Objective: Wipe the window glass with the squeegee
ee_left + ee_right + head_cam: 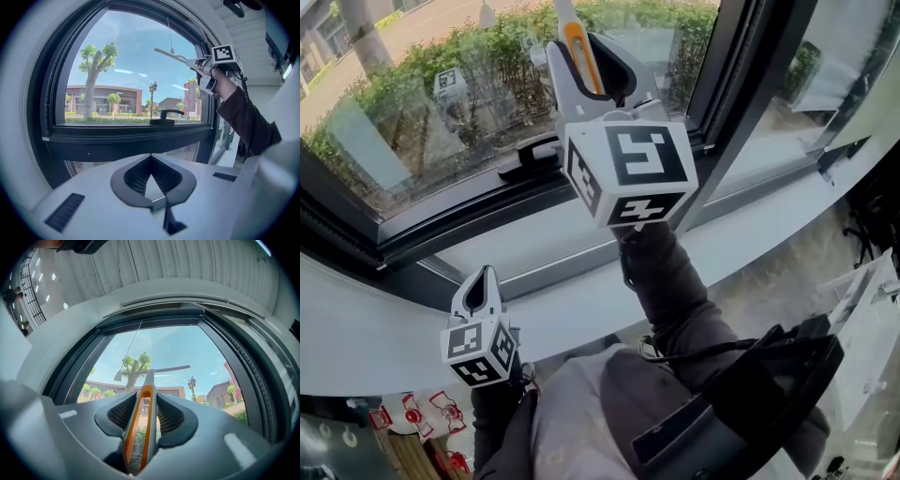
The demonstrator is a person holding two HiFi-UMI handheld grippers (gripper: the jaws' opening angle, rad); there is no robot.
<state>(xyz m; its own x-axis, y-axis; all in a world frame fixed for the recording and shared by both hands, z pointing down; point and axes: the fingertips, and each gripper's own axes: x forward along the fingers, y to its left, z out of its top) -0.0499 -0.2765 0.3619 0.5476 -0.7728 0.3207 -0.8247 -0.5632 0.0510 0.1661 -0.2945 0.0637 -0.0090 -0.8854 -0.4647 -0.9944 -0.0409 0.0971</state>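
Here right gripper (146, 398) clamps squeegee (148, 380), handle toward glass (187, 348), blade crosswise

Orange-and-grey squeegee (148, 389) points up, blade crosswise before window glass (178, 348).

Right gripper (592, 58) up high, right arm (666, 281) stretched up and forward in a dark sleeve. Its jaws are clamped on the squeegee (149, 380) handle (it runs straight out between them). Left gripper (483, 281) sits low near the body, pointing up, jaws closed tip to tip, nothing between them.
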